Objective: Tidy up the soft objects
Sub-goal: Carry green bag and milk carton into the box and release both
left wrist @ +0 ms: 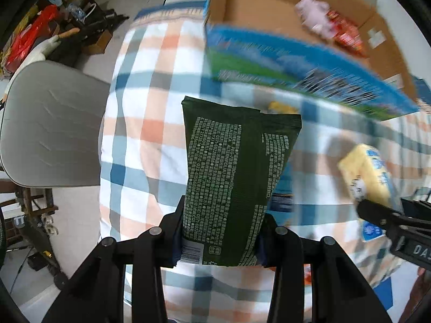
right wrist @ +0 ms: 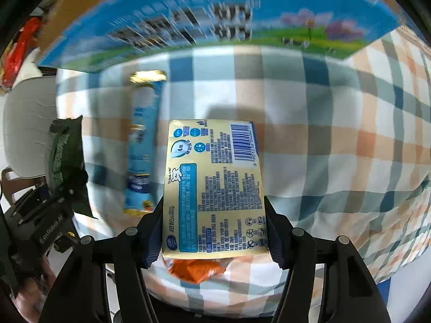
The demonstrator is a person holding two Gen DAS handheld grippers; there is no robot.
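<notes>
**Green and yellow packs gripped, box half filled**

Left gripper [left wrist: 219, 231]: jaws clenched on the dark green wipes pack [left wrist: 234, 167], held above the checked tabletop [left wrist: 140, 123]. A blue pack [right wrist: 142, 145] lies loose on the cloth between the two. Right gripper [right wrist: 212, 231]: jaws clamped on the yellow tissue pack [right wrist: 215, 183]. Cardboard box [left wrist: 256, 8] ahead already holds a pink item [left wrist: 312, 10] and red packet [left wrist: 347, 37]. Judged midway: both held packs and the blue one are not yet boxed.

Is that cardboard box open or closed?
Open. The box shows its bare brown inside, with a pink soft item and a red packet lying in it.
</notes>
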